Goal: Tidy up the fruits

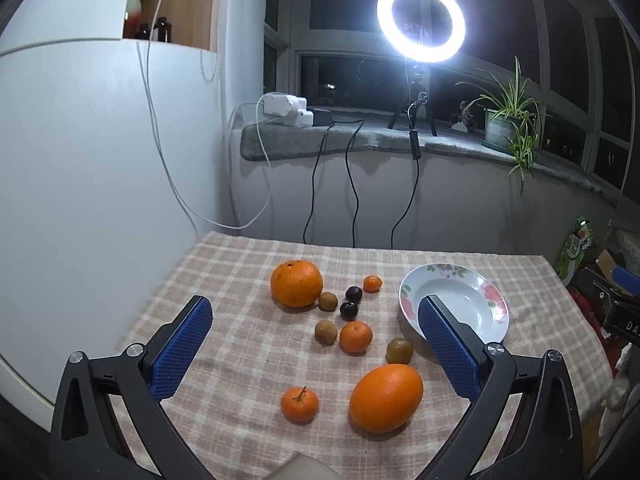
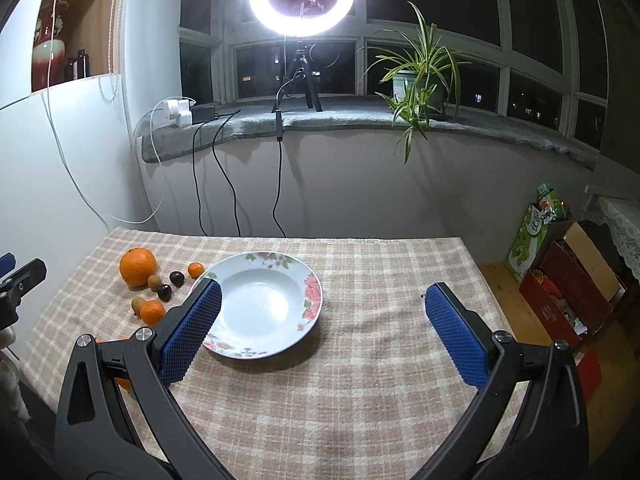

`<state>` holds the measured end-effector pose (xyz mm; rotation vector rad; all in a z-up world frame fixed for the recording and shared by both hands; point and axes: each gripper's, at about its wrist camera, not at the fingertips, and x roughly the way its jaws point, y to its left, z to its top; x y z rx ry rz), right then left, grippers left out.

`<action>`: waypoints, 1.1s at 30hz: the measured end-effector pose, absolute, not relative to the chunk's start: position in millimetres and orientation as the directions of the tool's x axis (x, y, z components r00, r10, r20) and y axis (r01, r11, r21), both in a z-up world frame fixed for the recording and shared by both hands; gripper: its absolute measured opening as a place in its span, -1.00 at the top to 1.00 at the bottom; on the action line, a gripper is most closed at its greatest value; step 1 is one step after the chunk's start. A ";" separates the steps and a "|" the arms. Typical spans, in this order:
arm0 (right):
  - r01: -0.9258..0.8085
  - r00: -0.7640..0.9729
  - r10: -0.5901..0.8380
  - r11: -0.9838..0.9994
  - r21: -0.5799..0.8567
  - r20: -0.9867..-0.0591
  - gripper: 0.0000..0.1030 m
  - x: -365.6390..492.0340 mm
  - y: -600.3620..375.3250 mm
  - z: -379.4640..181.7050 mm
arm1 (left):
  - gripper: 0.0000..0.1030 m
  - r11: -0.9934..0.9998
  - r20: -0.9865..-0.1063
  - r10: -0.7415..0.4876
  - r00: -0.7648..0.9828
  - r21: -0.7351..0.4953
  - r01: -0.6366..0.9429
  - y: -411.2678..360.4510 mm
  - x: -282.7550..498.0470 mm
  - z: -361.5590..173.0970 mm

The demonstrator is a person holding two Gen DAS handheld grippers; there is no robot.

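Left gripper (image 1: 316,320): spread wide, holding nothing, raised above the checked cloth (image 1: 240,360) and looking down on the fruit from the near edge.
Right gripper (image 2: 322,312): also spread and holding nothing, hovering over bare cloth at lower centre, its left finger (image 2: 192,332) overlapping the plate rim in the view.
Step in hand: judged the very start; no fruit is on the plate yet.
Nearest fruit: small tangerine (image 1: 299,404) and big oval orange (image 1: 386,398), low centre in the left view.
Middle fruit: tangerine (image 1: 355,336) with brownish round fruits (image 1: 325,332) and (image 1: 399,351) beside it.
Far fruit: two dark plums (image 1: 353,294), a tiny tangerine (image 1: 372,283), a large orange (image 1: 296,283).
Plate (image 2: 308,276): bare, right of the fruit.
Next move: probably lower the left gripper over a near fruit, close gently, then carry it right to the plate.
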<state>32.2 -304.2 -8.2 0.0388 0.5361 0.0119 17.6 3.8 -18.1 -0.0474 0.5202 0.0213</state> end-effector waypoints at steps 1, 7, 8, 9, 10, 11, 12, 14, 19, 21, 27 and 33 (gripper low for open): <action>-0.001 0.860 0.019 0.999 0.035 -0.511 -1.00 32.8 -303.5 -8.0 | -0.99 0.999 -0.500 0.003 0.866 -0.044 -0.029 4.7 18.4 -19.0; -0.001 0.859 0.008 1.000 0.014 -0.512 -1.00 39.9 -294.3 -7.1 | -0.99 0.998 -0.509 -0.019 0.861 -0.059 -0.012 11.4 21.8 -25.1; -0.003 0.858 0.009 1.000 0.013 -0.514 -1.00 41.2 -292.6 -7.2 | -0.99 0.998 -0.510 -0.021 0.860 -0.061 -0.012 13.2 22.2 -25.6; -0.006 0.856 0.010 1.000 0.009 -0.516 -1.00 42.8 -290.1 -7.9 | -0.99 0.998 -0.510 -0.022 0.860 -0.062 -0.011 15.2 22.3 -26.0; -0.009 0.856 0.010 1.000 0.005 -0.517 -1.00 43.9 -287.8 -8.4 | -0.99 0.998 -0.511 -0.021 0.859 -0.063 -0.013 16.9 23.3 -26.0; -0.012 0.854 0.010 1.000 -0.001 -0.521 -1.00 45.5 -284.7 -8.9 | -0.99 0.998 -0.510 -0.021 0.860 -0.066 -0.015 19.1 23.3 -26.2; -0.017 0.852 0.013 1.000 -0.002 -0.523 -1.00 46.7 -282.6 -9.4 | -0.99 0.998 -0.510 -0.020 0.860 -0.068 -0.017 21.2 23.0 -26.2; -0.026 0.852 0.020 1.000 -0.004 -0.523 -1.00 47.8 -278.1 -10.1 | -0.99 0.997 -0.508 -0.017 0.861 -0.069 -0.021 24.1 22.5 -26.2; -0.042 0.854 0.033 0.999 -0.006 -0.520 -1.00 47.6 -271.3 -11.8 | -0.99 0.997 -0.510 -0.020 0.860 -0.070 -0.019 26.2 21.4 -28.5; -0.046 0.851 0.038 0.999 -0.003 -0.523 -1.00 47.0 -270.3 -14.0 | -0.99 0.997 -0.516 -0.028 0.856 -0.081 -0.017 26.7 21.0 -29.4; -0.069 0.850 0.054 0.998 -0.008 -0.524 -1.00 43.4 -269.8 -15.4 | -0.99 0.996 -0.523 -0.042 0.852 -0.091 -0.007 22.9 17.9 -30.6; -0.112 0.837 0.116 0.993 0.040 -0.535 -1.00 42.7 -271.4 -22.3 | -0.99 0.994 -0.550 -0.072 0.832 -0.106 0.016 19.5 15.3 -40.2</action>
